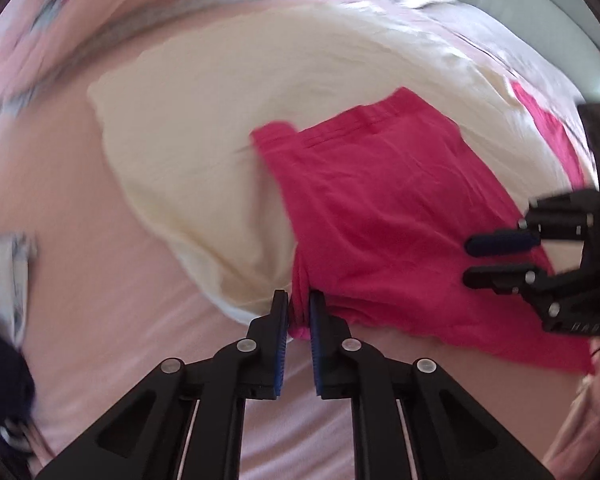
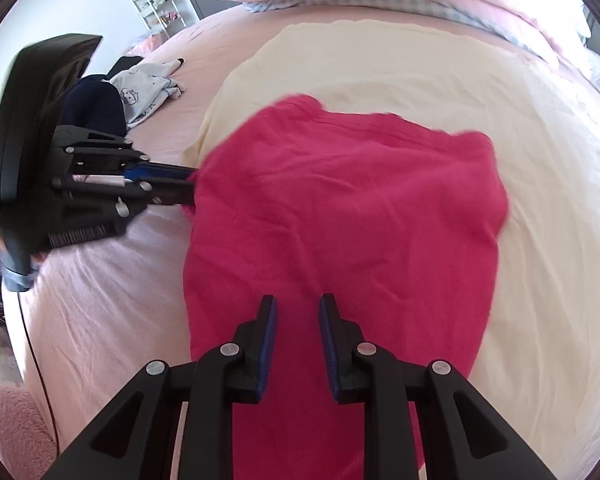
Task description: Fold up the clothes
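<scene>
Clearly the folding is only partway: the red garment point(image 2: 340, 208) lies loosely doubled on a cream sheet point(image 2: 420, 72) over the pink bed point(image 2: 100, 280), edges uneven, more folds likely needed. The left claw point(image 1: 299, 312) is clenched on a bunched edge directly between its tips. The right claw point(image 2: 298, 320) hangs released, moderately parted, the red cloth spread just ahead and beneath.

— What does the left gripper point(image 1: 299, 312) hold?
— A bunched edge of the red garment point(image 1: 384, 216), pinched between its pads.
— And underneath?
— A cream cloth point(image 1: 204, 128) on the pink sheet point(image 1: 100, 304); the right gripper point(image 1: 470, 262) hangs parted over the garment.
</scene>
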